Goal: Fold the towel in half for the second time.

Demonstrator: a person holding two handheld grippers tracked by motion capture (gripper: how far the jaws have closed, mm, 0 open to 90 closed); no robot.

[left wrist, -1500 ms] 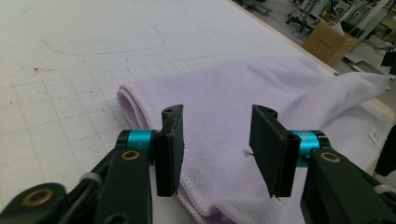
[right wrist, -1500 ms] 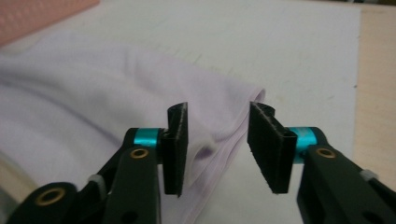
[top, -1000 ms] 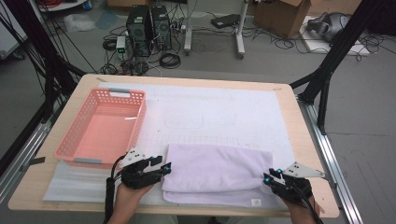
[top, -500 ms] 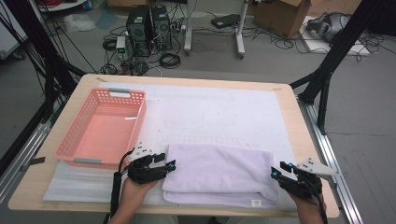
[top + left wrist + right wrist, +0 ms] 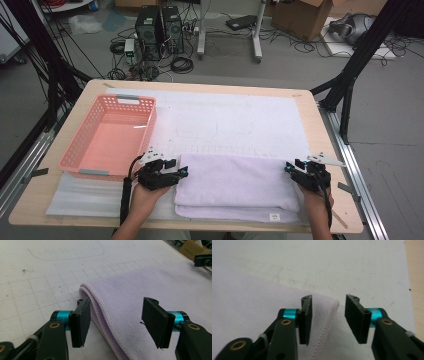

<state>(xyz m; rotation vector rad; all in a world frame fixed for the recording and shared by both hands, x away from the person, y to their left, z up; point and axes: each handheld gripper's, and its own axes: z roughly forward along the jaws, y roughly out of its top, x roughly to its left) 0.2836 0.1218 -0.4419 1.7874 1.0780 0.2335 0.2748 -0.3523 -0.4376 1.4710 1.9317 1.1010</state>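
Two black hand-held grippers work at opposite ends of one folded lilac towel (image 5: 237,187) lying along the near edge of the bench (image 5: 70,107). At the towel's left end, the left hand-held gripper (image 5: 181,171) has its flat rectangular jaws spread wide, straddling the rounded fold, where stitched hems stack in soft terry layers; one jaw stands over the white mat (image 5: 235,120), the other over the cloth. At the right end, the right hand-held gripper (image 5: 288,166) also has its jaws parted, set to either side of the towel's stitched corner hem without pinching it. Each jaw is a ribbed black pad on a teal collar with brass pivots. A small white label (image 5: 273,217) sits on the towel's near right corner. The thin white mat, marked with a faint grid and rounded outlines, covers most of the pale wooden bench. One salmon-pink plastic basket (image 5: 110,137), rectangular with perforated lattice walls and grey handle grips, stands at the left edge beyond the left hand-held gripper. Past the far edge, two dark computer towers (image 5: 160,30) and loose cables rest on the grey floor.
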